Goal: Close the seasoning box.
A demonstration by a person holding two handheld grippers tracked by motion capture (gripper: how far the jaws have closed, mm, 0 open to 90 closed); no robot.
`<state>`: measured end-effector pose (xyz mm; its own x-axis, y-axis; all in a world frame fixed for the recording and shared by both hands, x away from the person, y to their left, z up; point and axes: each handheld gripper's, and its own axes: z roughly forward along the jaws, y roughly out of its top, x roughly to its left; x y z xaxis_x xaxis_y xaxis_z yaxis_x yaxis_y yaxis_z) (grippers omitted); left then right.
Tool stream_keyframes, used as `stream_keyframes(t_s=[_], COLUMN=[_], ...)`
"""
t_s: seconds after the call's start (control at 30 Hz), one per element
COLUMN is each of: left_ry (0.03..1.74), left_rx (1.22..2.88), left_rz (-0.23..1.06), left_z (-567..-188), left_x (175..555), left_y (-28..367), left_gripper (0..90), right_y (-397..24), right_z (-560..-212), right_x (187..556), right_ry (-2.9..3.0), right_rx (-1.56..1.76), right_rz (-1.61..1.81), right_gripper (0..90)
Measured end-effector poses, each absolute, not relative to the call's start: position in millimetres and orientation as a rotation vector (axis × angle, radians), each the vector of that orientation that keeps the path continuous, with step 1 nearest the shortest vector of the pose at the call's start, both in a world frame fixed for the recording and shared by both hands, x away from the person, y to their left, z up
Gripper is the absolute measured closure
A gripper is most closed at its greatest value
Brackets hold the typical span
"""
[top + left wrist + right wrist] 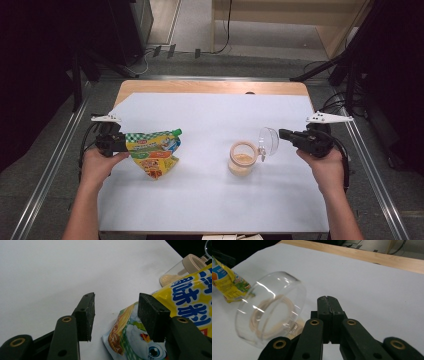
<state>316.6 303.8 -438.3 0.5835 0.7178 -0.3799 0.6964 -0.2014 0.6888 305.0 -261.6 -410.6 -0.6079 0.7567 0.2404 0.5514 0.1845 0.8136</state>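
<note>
While left tongs (113, 315) gape beside pouch (180, 307), right tongs (328, 298) closed empty by jar lid (270, 317)

Materials and finishes on the table.
Glossy printed plastic pouch (152, 152); clear smooth jar (242, 158) with transparent hinged lid (269, 140); matt white paper sheet (210, 200) over bare wood table (210, 87); rough black pads (86, 315).

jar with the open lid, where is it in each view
High view: the jar stands right of centre on the white sheet, its clear lid swung open.
Left gripper view: top right corner, behind the yellow pouch.
Right gripper view: left, seen through the lid.
Shared landmark: the pouch.
</note>
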Motion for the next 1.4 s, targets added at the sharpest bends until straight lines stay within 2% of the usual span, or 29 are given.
stream_keyframes(t_s=[0.37, 1.17, 1.4], left_ry=[1.13, 1.128, 1.144], left_rx=[1.926, 1.882, 1.879], left_rz=[0.04, 0.043, 0.046], left_z=[-438, -439, -441], left_x=[316, 321, 324], left_y=[303, 306, 303], left_gripper=[48.5, 48.4, 48.3], right_y=[-251, -217, -215], right_z=[-433, -432, -433], right_x=[313, 300, 297], right_ry=[2.291, 2.37, 2.372], right_rx=[1.295, 1.169, 1.151], right_rz=[1.385, 1.402, 1.396], right_gripper=[90.0, 90.0, 84.3])
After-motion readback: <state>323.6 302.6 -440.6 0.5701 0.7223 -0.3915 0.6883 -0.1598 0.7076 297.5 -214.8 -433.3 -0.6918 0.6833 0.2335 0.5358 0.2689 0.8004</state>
